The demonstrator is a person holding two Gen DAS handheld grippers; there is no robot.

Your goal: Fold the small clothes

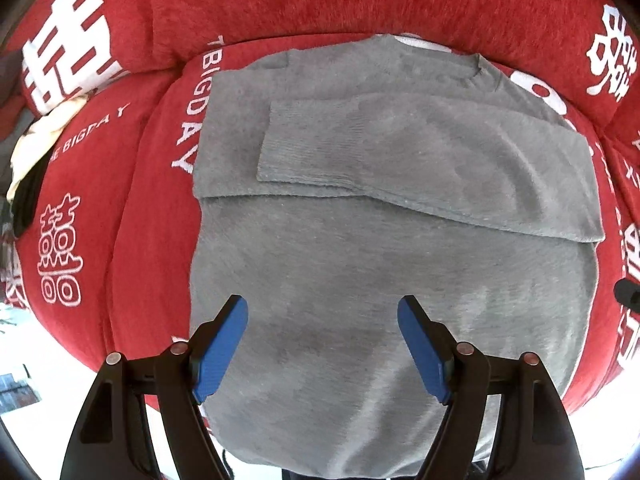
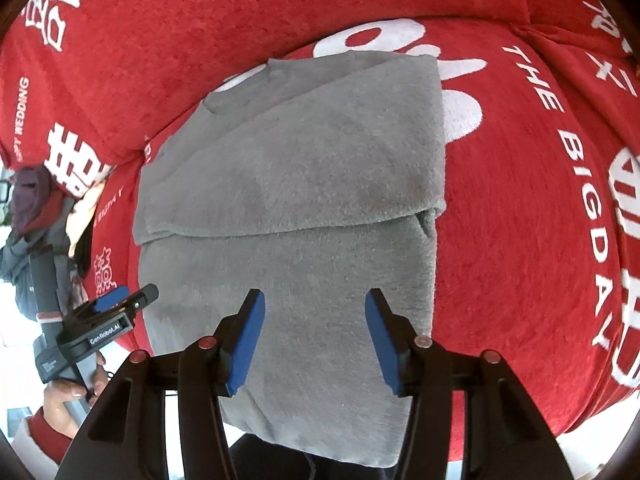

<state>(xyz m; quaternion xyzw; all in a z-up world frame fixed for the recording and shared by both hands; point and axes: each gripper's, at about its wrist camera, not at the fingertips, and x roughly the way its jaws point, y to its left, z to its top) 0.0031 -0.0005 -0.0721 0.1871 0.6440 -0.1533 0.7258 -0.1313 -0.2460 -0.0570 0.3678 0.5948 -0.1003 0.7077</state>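
Lying flat on the red printed sofa cover (image 1: pixel 152 208), our grey sweater (image 1: pixel 360 272) has both sleeves folded across its chest. We hold the left gripper (image 1: pixel 322 344) above its lower half, jaws apart and empty. Our right gripper (image 2: pixel 316 340) hangs over the hem, jaws parted, gripping nothing.

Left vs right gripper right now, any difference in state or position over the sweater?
The left gripper gapes wider; the right gripper stands narrower. Left hangs by the grey sweater's left edge; right sits nearer its right edge. Both are empty, blue pads clear of the fabric.
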